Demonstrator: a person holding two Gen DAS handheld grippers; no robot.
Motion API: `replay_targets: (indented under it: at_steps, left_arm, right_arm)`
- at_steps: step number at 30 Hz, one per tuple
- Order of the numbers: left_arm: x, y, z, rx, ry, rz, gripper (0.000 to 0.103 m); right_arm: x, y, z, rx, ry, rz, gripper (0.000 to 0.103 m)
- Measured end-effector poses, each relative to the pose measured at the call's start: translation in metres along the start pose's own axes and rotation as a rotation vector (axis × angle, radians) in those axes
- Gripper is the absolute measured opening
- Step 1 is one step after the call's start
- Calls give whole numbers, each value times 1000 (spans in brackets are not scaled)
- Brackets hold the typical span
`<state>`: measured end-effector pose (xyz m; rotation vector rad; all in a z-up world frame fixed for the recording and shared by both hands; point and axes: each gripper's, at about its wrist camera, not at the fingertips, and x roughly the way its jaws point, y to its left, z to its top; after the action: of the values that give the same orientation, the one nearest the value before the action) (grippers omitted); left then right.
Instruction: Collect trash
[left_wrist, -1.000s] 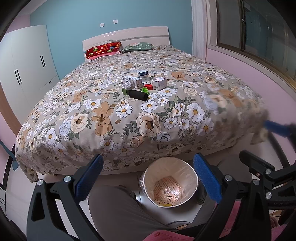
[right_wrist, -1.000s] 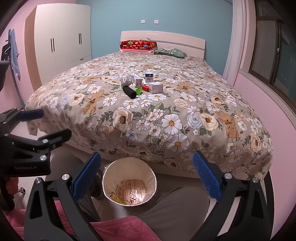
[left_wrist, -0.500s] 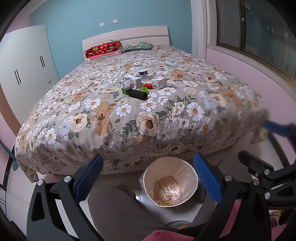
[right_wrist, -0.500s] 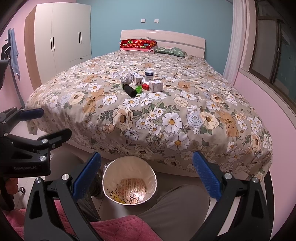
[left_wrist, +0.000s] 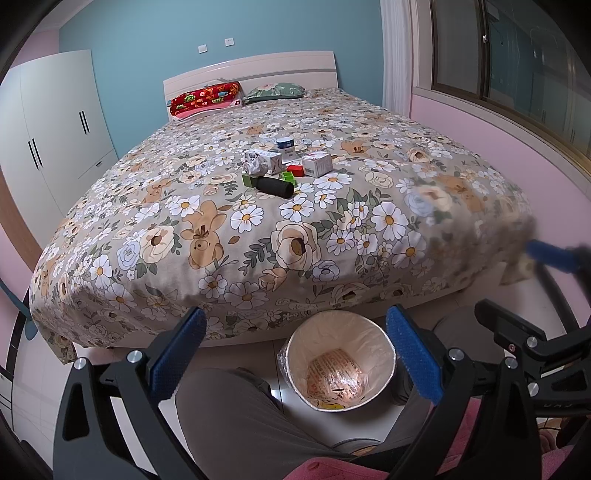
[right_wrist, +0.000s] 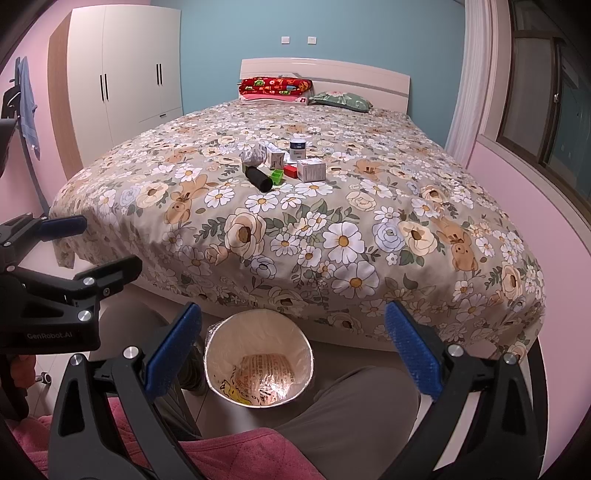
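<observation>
Hovering above the lined trash bin on the floor at the bed's foot edge, left tongs and right tongs gape wide, empty. Mid-bed lie crumpled paper, a black cylinder, green and red blocks, small white boxes.

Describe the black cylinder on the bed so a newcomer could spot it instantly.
Start at the floral bedspread and find the small cluster of clutter in its middle. At the cluster's near edge lies the black cylinder on its side, beside a green block. It is the only dark, round item among pale boxes.
</observation>
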<state>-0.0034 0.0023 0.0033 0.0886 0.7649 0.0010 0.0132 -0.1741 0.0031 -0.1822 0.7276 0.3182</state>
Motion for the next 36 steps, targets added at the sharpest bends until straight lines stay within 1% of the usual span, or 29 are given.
replay_targets:
  at_steps: [11,18,36]
  left_arm:
    - [0,0,0,0,1,0,99]
    - [1,0,-1,-1,5,-1,99]
    - [2,0,-7,-6,15,-6,99]
  right_arm:
    - [0,0,2,0,3,1,97]
    - [2,0,-7,1,8,-1,97]
    - [6,3,-5,-10,24,2,97]
